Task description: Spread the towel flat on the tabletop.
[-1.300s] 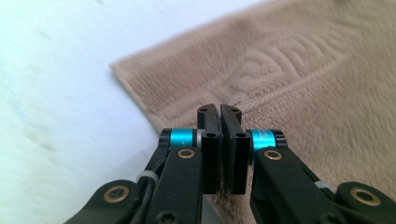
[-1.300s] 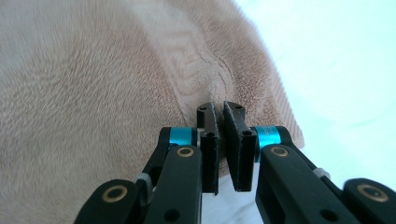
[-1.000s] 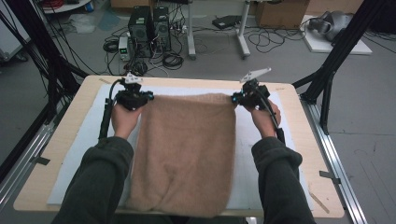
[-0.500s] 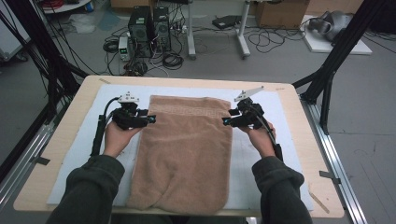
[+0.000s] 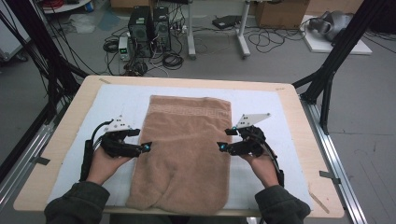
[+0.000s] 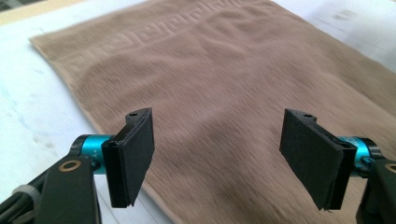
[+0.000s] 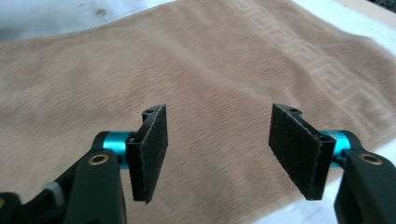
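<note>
Since the earlier frame you have drawn both grippers back toward yourself, from the far corners of the towel to its middle. The brown towel [image 5: 184, 151] lies flat on the white sheet [image 5: 70, 154], and its near end hangs over the table edge [image 5: 327, 205]. Your left gripper [image 5: 148, 148] and right gripper [image 5: 220, 147] point inward at the long edges, jaws wide apart and empty.
</note>
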Demonstrator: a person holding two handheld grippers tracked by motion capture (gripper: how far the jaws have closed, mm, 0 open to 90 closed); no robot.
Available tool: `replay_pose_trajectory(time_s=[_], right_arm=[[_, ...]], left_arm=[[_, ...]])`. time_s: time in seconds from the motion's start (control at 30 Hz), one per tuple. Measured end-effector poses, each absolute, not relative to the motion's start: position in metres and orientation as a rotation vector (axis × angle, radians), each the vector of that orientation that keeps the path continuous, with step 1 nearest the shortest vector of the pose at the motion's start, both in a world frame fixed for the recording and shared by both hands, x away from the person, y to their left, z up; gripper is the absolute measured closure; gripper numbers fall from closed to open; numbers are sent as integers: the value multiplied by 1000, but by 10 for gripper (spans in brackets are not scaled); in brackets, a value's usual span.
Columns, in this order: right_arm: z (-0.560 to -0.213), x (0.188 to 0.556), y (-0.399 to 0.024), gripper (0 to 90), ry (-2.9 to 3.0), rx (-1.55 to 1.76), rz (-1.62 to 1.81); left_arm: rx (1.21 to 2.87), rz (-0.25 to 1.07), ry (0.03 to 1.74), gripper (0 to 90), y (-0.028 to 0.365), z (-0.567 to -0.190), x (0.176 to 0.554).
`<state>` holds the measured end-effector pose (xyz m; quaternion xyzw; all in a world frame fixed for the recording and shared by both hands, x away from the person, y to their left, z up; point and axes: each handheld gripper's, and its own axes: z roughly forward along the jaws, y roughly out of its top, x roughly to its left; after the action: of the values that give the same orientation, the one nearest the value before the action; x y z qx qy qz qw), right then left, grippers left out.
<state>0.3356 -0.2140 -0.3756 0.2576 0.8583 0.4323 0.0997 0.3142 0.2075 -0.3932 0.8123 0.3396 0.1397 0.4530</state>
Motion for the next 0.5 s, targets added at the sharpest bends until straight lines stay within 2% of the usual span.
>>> replay_pose_trajectory(time_s=[0.3,0.5], right_arm=[[-394,304,-214,336,2564,714,1254],[-407,288,-209,333,2608,686,1235]], left_arm=[[2005,303,811,262,212,-413,278],[2047,324,789,259,205,-425,264]])
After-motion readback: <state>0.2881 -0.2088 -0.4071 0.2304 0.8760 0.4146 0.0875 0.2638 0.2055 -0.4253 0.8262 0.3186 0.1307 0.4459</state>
